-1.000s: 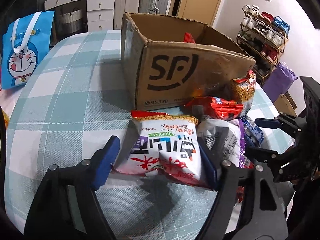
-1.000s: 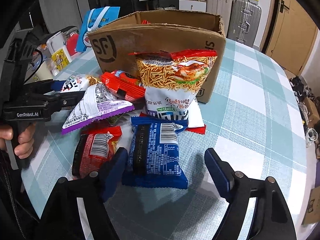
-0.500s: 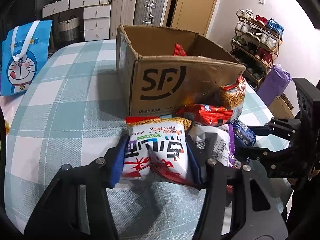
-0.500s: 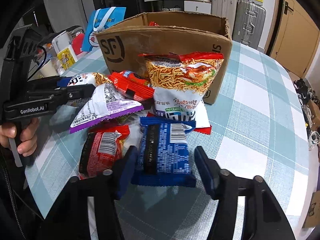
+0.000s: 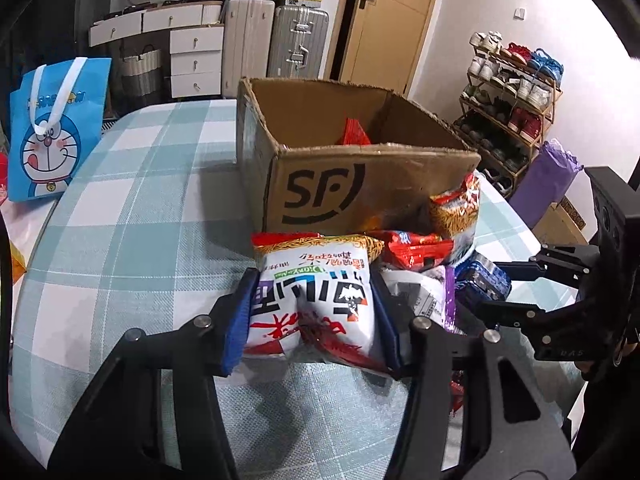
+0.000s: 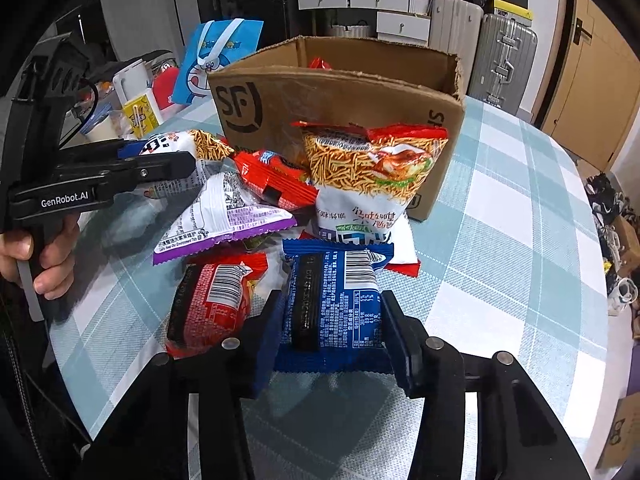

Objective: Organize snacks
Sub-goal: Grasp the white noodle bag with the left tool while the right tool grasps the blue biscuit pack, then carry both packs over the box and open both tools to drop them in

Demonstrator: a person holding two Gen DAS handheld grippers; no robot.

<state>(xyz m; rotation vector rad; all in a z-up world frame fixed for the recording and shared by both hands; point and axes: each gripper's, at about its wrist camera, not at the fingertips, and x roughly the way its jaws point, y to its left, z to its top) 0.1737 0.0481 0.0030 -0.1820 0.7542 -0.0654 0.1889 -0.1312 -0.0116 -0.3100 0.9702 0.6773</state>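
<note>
My left gripper (image 5: pixel 314 320) is shut on a white noodle-snack bag (image 5: pixel 312 300) with red and black print, lifted slightly off the table in front of the open SF cardboard box (image 5: pixel 352 188). My right gripper (image 6: pixel 332 332) is shut on a blue snack packet (image 6: pixel 334 304) lying on the table. A red packet (image 6: pixel 214 304), a white-and-purple packet (image 6: pixel 224 216), a red-orange packet (image 6: pixel 272 178) and an upright noodle bag (image 6: pixel 372 172) lie between the grippers and the box (image 6: pixel 332 104). A red packet (image 5: pixel 354 134) sticks up inside the box.
A blue Doraemon bag (image 5: pixel 48 132) stands at the table's left edge. Cups and small boxes (image 6: pixel 136 108) crowd the far left in the right wrist view. The checked tablecloth (image 6: pixel 520 216) stretches right of the box. Suitcases, drawers and a shoe rack stand beyond the table.
Both grippers closed from wide open: the left onto the white noodle-snack bag, the right onto the blue packet. The left gripper rose a little with its bag.
</note>
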